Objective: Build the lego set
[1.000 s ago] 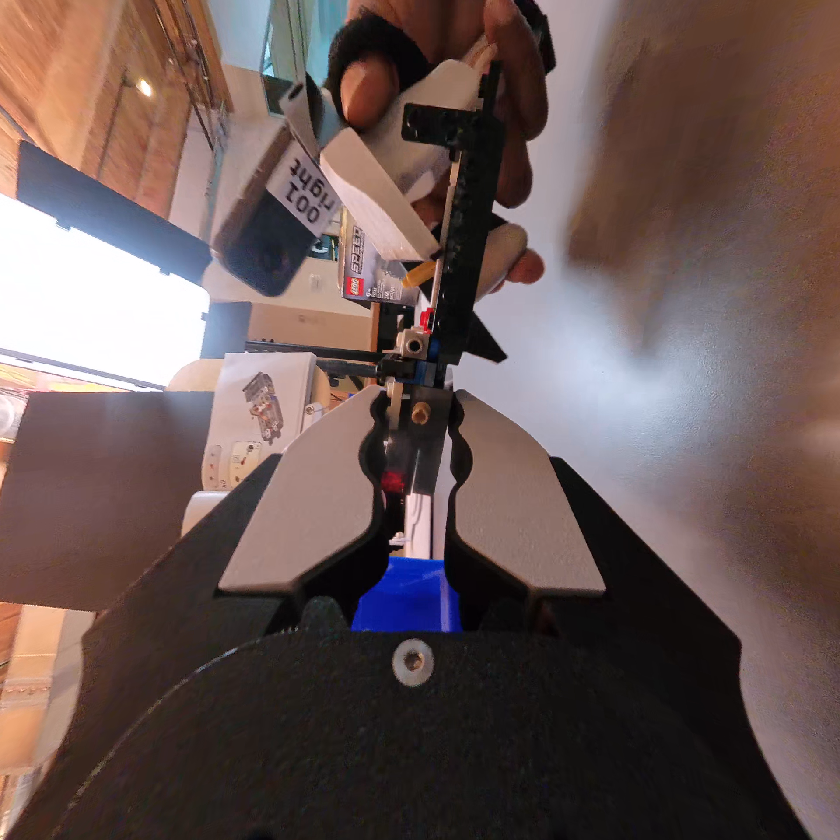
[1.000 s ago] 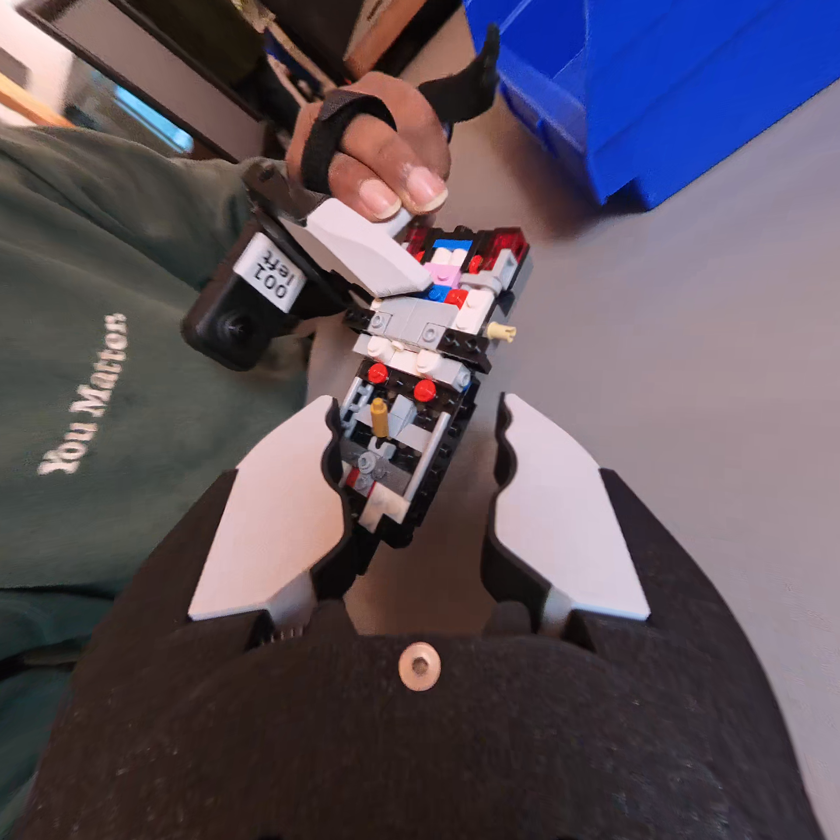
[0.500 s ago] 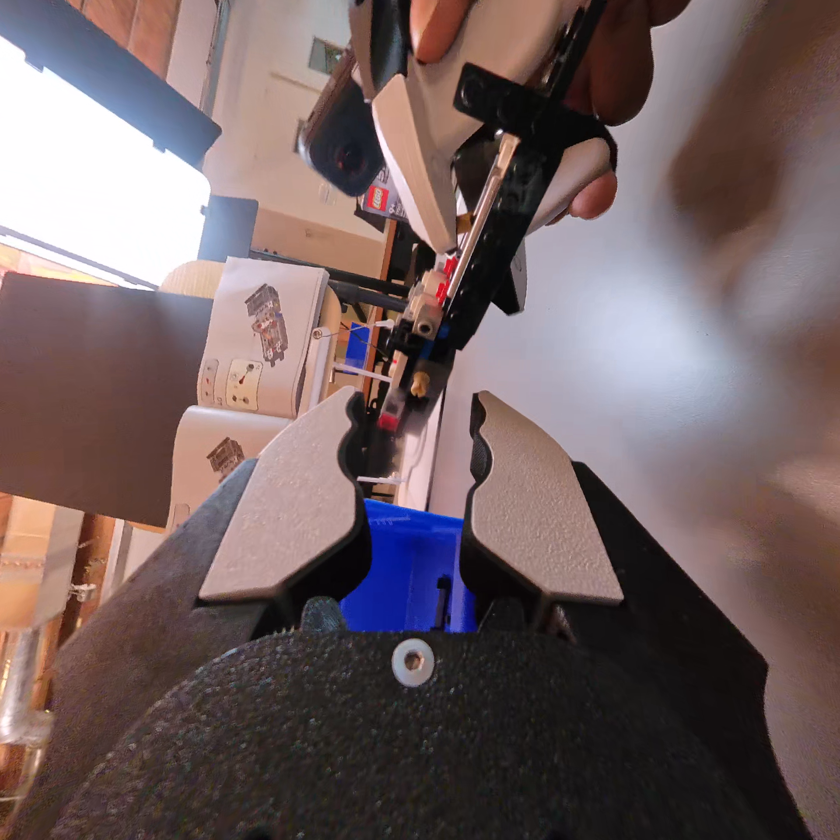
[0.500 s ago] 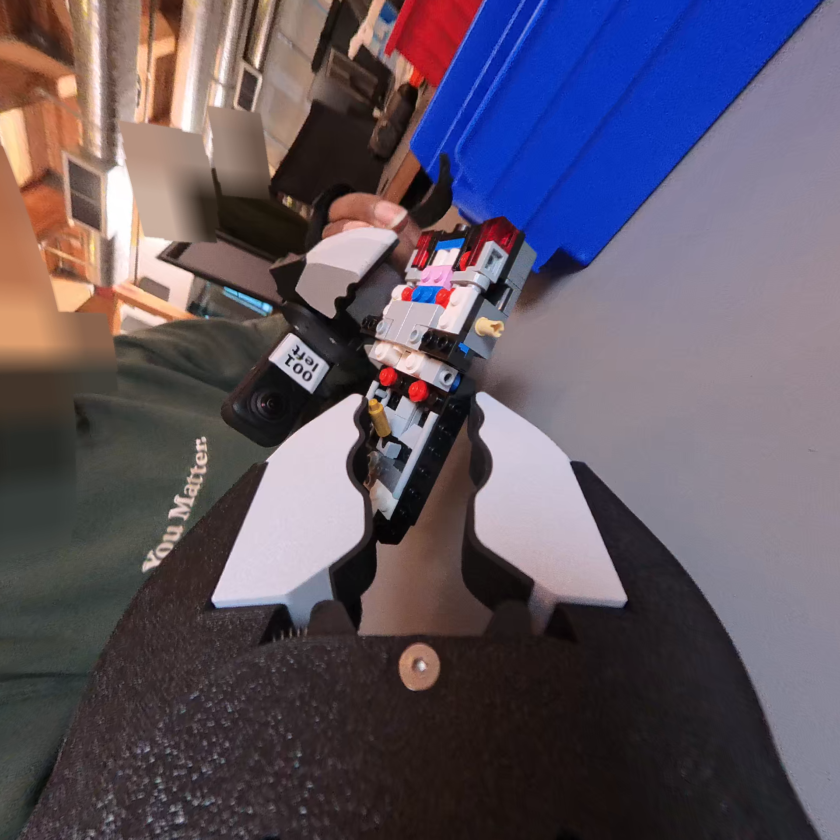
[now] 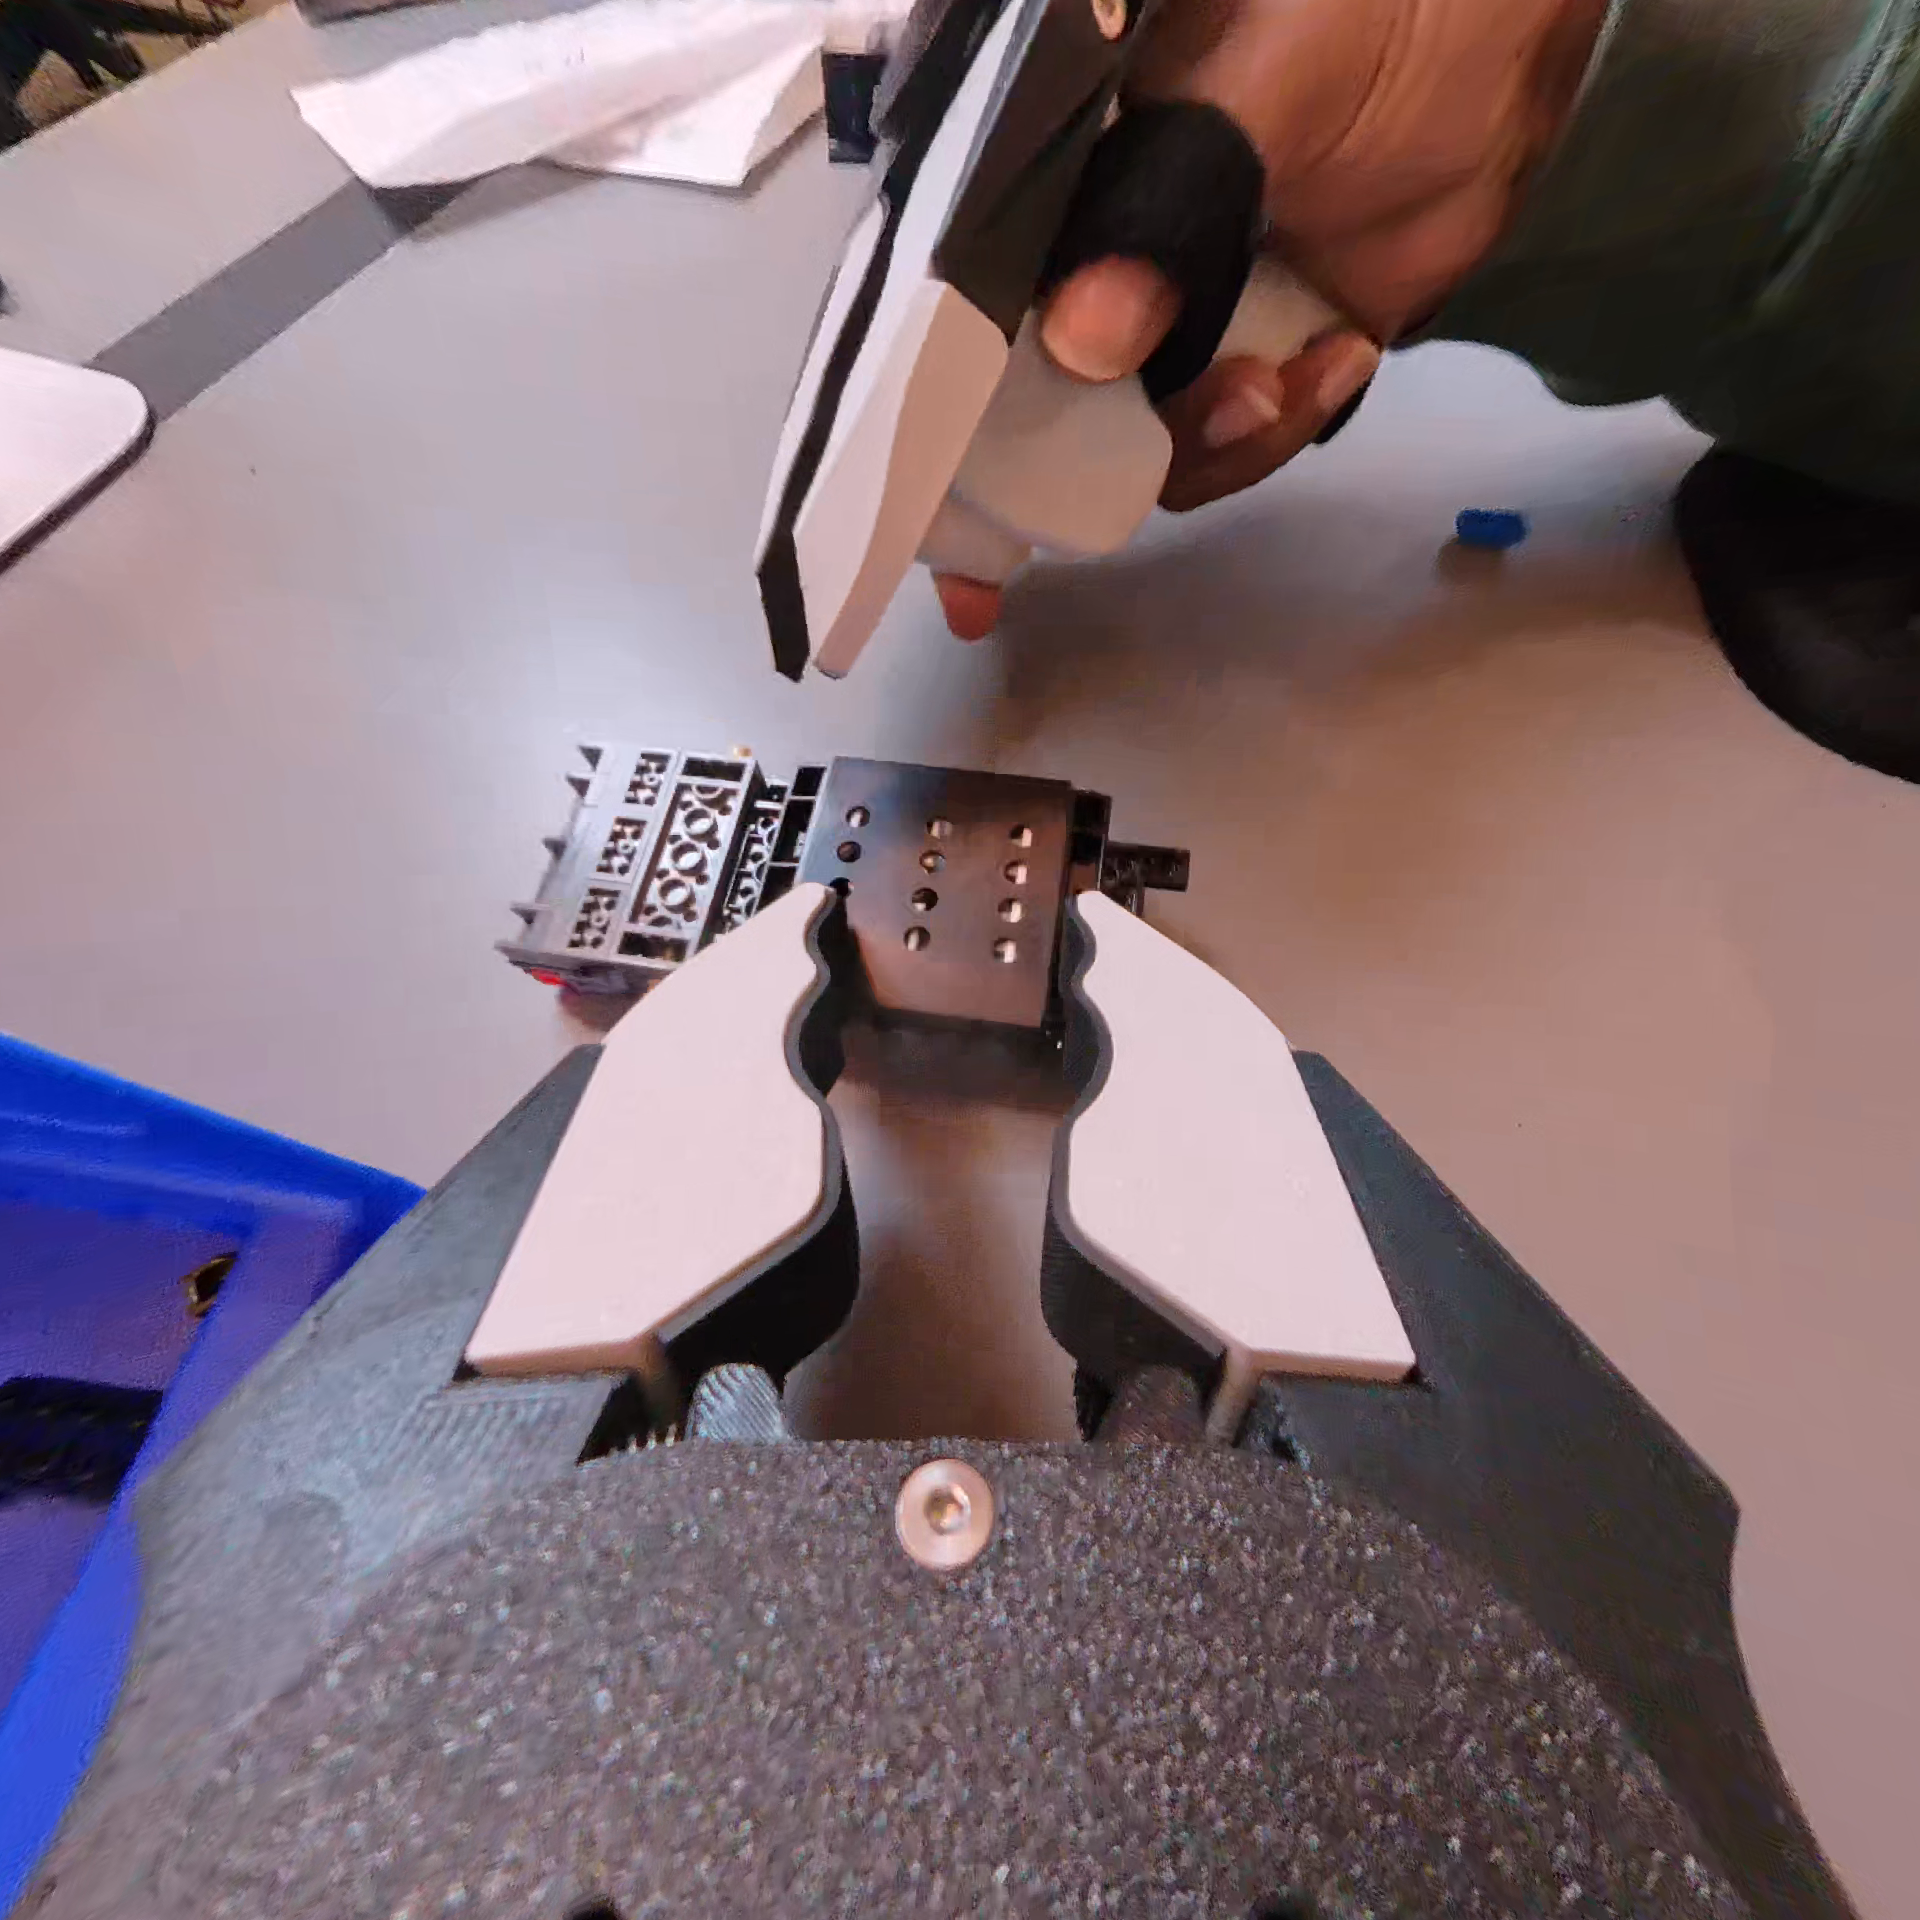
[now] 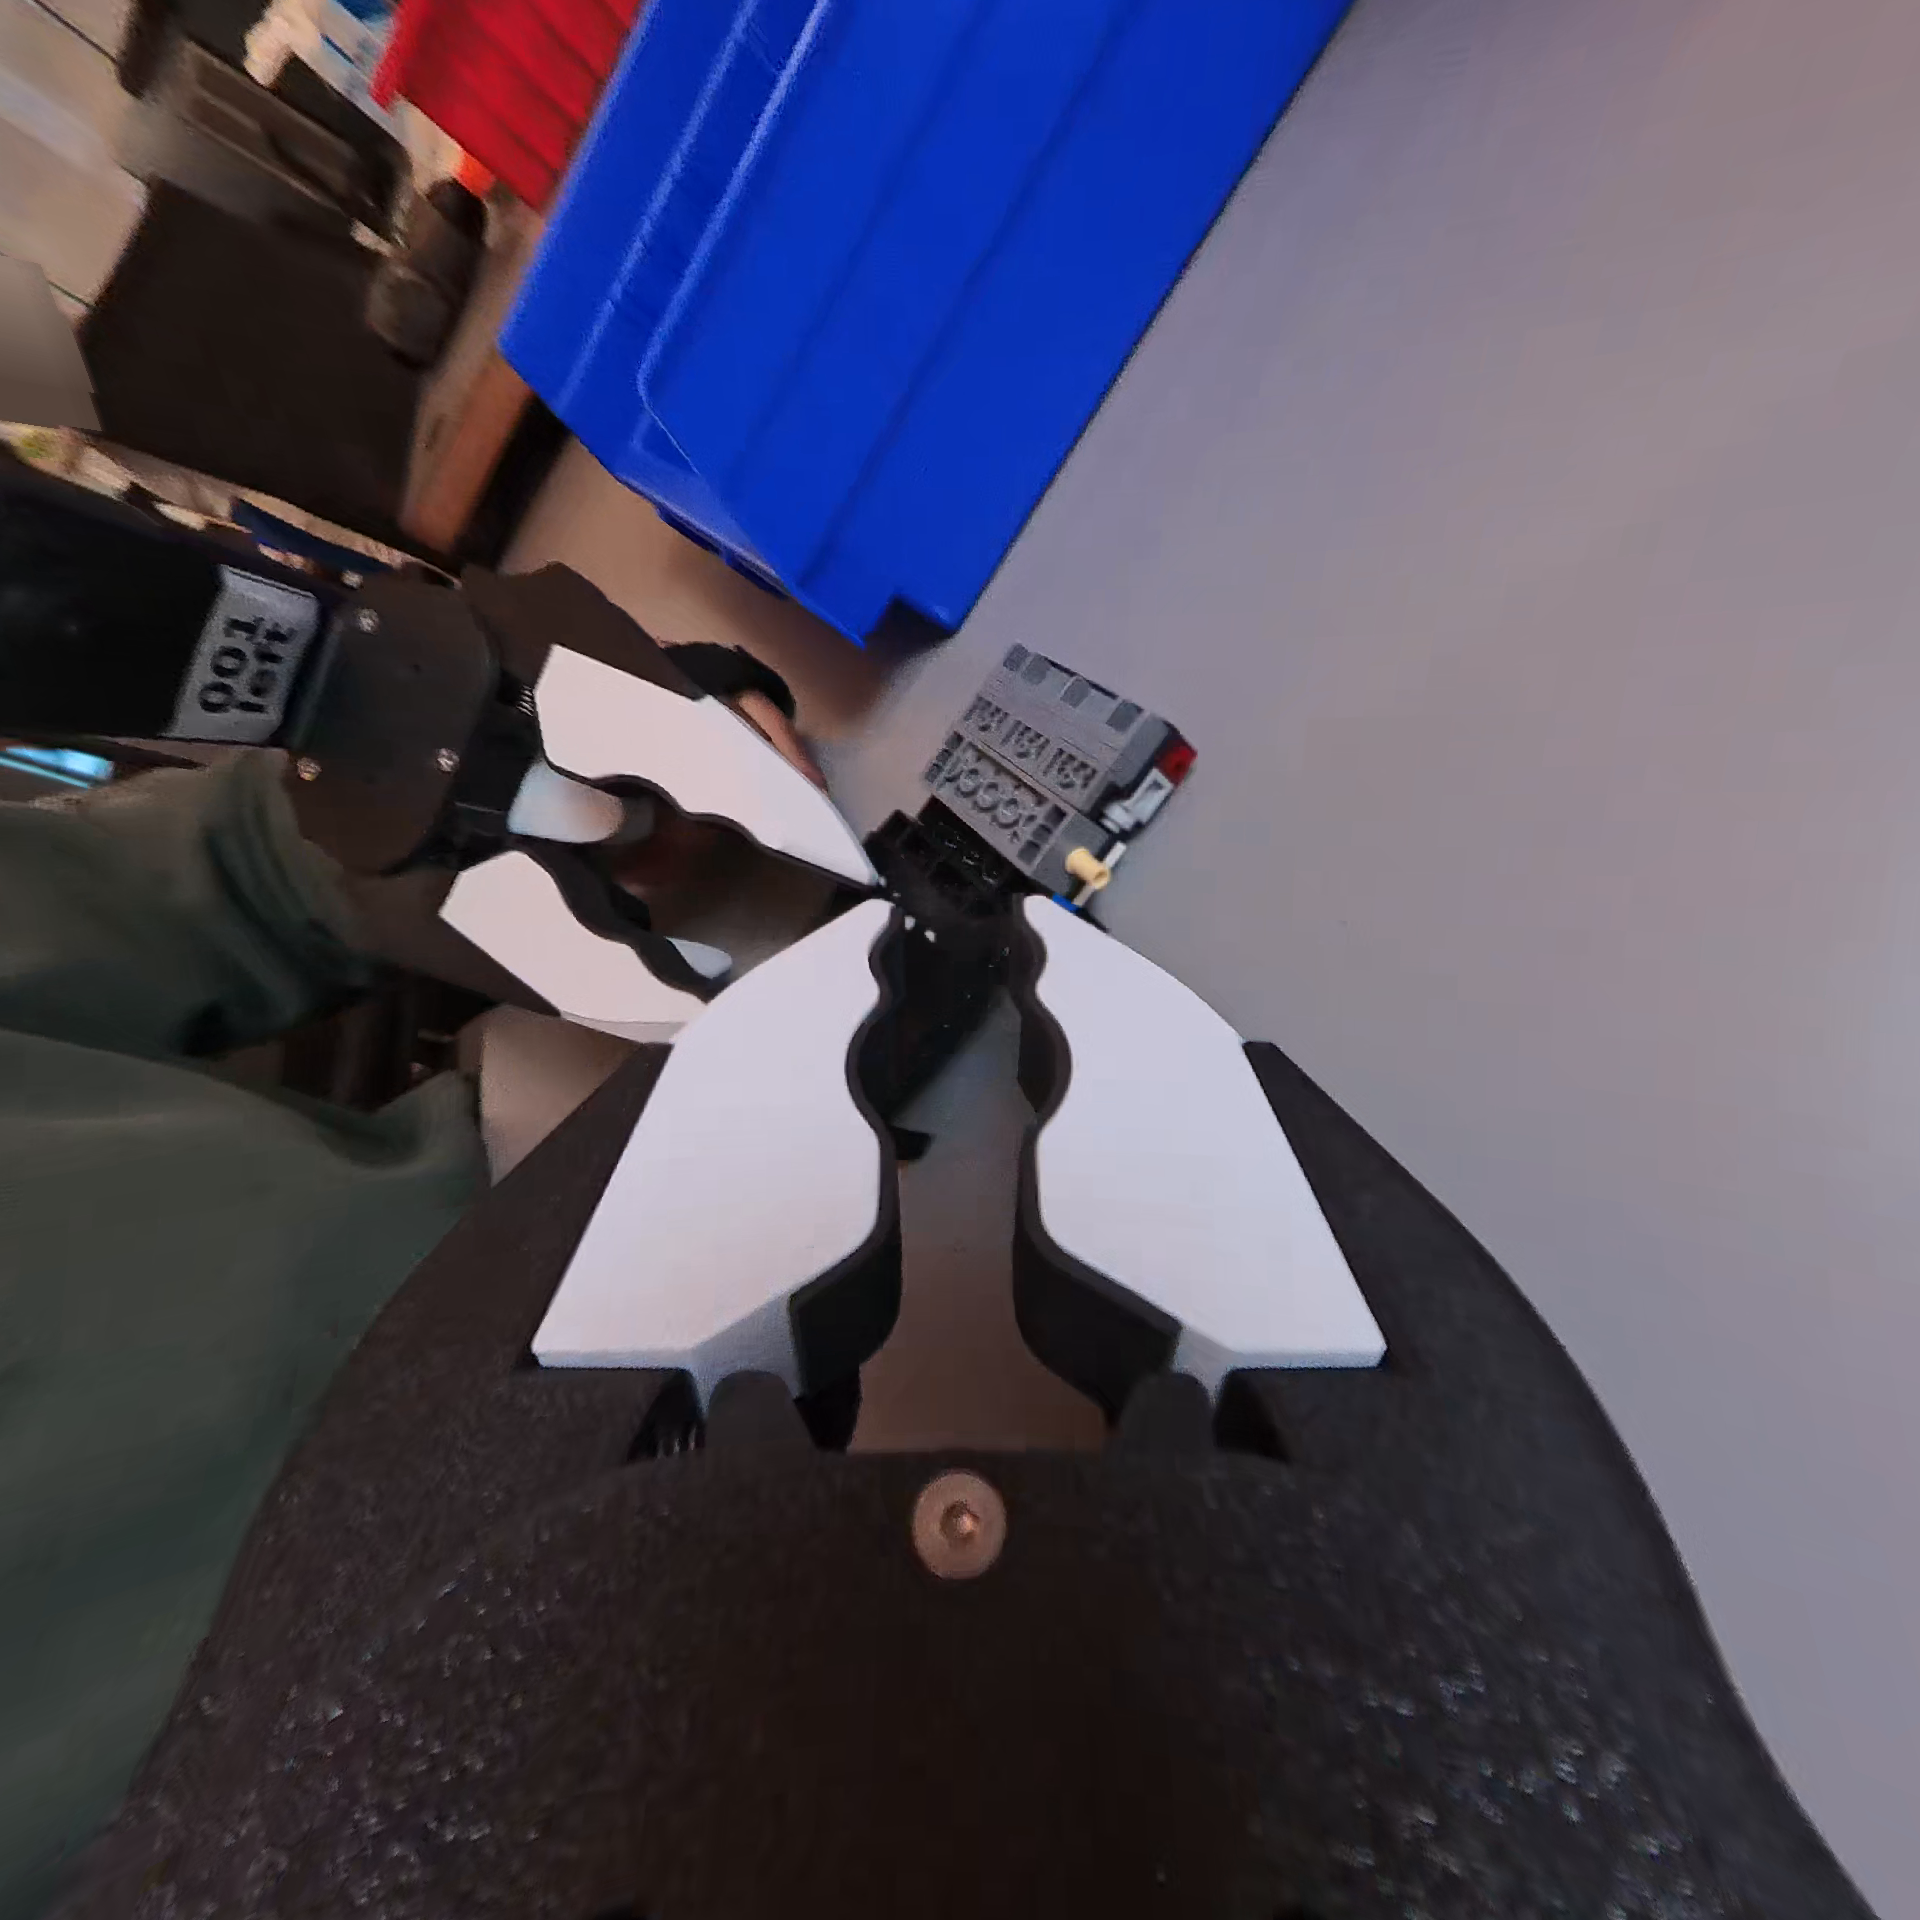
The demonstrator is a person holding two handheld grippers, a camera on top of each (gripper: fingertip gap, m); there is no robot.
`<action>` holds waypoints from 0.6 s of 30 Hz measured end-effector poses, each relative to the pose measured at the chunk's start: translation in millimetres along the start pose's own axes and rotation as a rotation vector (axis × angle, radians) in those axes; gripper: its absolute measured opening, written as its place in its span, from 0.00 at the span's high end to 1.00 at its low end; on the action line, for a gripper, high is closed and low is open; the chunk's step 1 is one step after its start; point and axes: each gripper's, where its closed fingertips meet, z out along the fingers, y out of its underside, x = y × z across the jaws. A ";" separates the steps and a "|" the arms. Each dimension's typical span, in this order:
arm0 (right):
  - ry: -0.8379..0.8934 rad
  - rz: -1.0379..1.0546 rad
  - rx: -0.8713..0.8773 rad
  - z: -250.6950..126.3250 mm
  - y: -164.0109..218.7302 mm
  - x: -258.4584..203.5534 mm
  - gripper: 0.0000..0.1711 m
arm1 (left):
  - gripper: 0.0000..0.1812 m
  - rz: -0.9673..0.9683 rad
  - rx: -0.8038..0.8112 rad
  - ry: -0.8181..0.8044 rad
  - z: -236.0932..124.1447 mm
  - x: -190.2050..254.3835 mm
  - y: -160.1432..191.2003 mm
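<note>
A brick model (image 5: 644, 873) lies underside up on the grey table (image 5: 468, 520); it is grey at one end and black at the other. My left gripper (image 5: 951, 904) has its fingertips against both sides of the model's black plate and is closed on it. My right gripper (image 5: 805, 665) hovers just above and behind the model, clear of it, with its jaws a narrow way apart and nothing between the tips. In the right wrist view the model (image 6: 1049, 758) shows beyond my right gripper (image 6: 954, 904), and the left gripper's fingers (image 6: 707, 758) reach its black end.
A blue bin (image 5: 156, 1247) stands close on the left, and it also shows behind the model in the right wrist view (image 6: 883, 312). White papers (image 5: 582, 94) lie at the far edge. A small blue brick (image 5: 1491, 527) lies to the right. A person's green sleeve (image 6: 156, 1247) is nearby. The grippers' ends are close to 5 centimetres from one another. Both grippers' tips are roughly 20 centimetres from the small blue brick (image 5: 1491, 527).
The model was held up in the air by my right gripper; it now lies on the table. My right gripper has let go and lifted off. My left gripper has closed on the black end.
</note>
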 end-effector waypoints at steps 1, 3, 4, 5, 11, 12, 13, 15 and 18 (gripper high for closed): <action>0.014 -0.016 -0.004 -0.1 0.3 0.6 0.89 | 0.78 -0.003 -0.006 0.005 0.1 -0.2 1.3; 0.034 -0.031 -0.006 -1.4 -0.4 1.0 0.89 | 0.79 -0.009 -0.016 0.012 -1.5 -0.1 2.8; 0.063 -0.052 -0.016 -2.0 0.4 3.1 0.88 | 0.79 -0.001 -0.020 0.010 -3.0 -0.6 3.0; 0.099 -0.076 -0.035 -2.4 2.4 5.7 0.86 | 0.79 0.013 -0.030 0.005 -5.2 -1.6 3.7; 0.105 -0.139 -0.199 2.8 25.0 -7.6 0.77 | 0.80 -0.032 -0.105 0.030 -30.8 -11.9 6.6; 0.099 -0.133 -0.230 4.9 30.7 -7.5 0.76 | 0.80 -0.060 -0.129 0.053 -32.6 -11.2 10.4; 0.091 -0.125 -0.254 7.9 35.8 -6.7 0.75 | 0.80 -0.087 -0.143 0.062 -32.0 -11.7 13.7; 0.036 -0.088 -0.267 15.5 40.3 -10.3 0.76 | 0.80 -0.128 -0.156 0.097 -24.1 -7.3 20.5; 0.001 -0.059 -0.241 21.9 36.4 -15.0 0.78 | 0.80 -0.163 -0.169 0.140 -10.4 1.8 28.2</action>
